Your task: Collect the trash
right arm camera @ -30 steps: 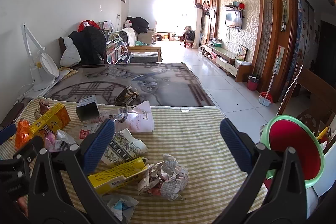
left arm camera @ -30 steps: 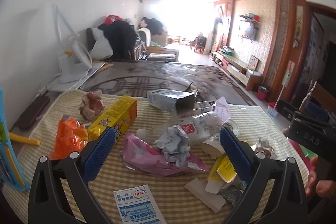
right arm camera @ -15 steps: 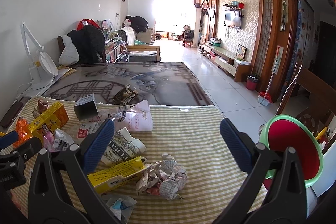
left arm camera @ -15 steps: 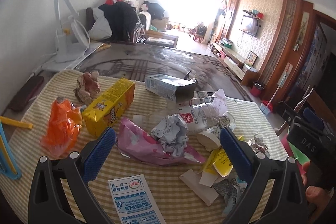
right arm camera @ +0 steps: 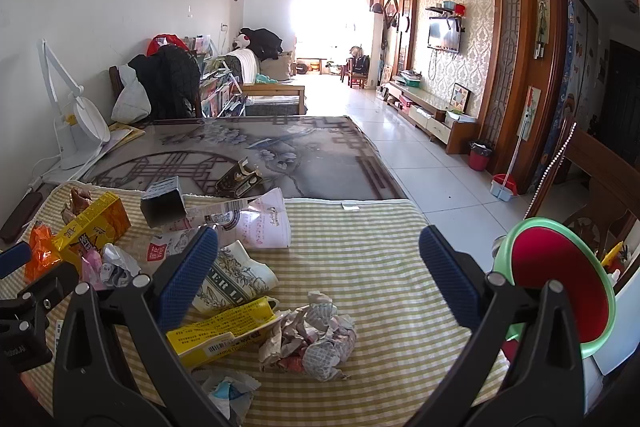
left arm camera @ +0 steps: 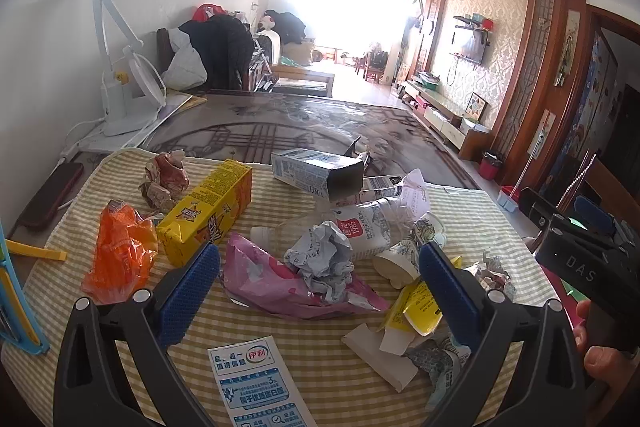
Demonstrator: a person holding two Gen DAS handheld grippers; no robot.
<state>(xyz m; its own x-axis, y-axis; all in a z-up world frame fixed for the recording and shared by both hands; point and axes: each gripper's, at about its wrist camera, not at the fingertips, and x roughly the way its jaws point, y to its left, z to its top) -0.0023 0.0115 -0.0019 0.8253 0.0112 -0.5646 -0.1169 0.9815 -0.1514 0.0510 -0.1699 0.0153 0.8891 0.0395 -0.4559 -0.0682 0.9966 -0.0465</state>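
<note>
Trash litters a yellow checked tablecloth [left arm camera: 320, 367]. In the left wrist view my left gripper [left arm camera: 318, 285] stands open over a pink wrapper [left arm camera: 272, 283] and a crumpled grey paper ball [left arm camera: 320, 259]. Beyond lie a yellow box [left arm camera: 208, 209], an orange bag [left arm camera: 120, 251], a plastic bottle [left arm camera: 360, 227], a grey carton [left arm camera: 316, 173] and a paper cup [left arm camera: 398, 261]. In the right wrist view my right gripper [right arm camera: 318, 277] is open above a crumpled paper wad [right arm camera: 316, 339] and a flattened yellow box [right arm camera: 224, 327]. A green-rimmed red bin [right arm camera: 560, 287] sits at the right.
A white desk lamp [left arm camera: 120, 99] and a dark phone [left arm camera: 50, 199] stand at the table's left. A blue and yellow object [left arm camera: 16, 307] lies at the left edge. A flat milk carton [left arm camera: 256, 383] lies near me. A hand [left arm camera: 600, 363] holds the right tool.
The left gripper has risen and tilted down a little, so the trash pile sits lower and closer in its view. The right gripper has barely moved. Both stay open.
</note>
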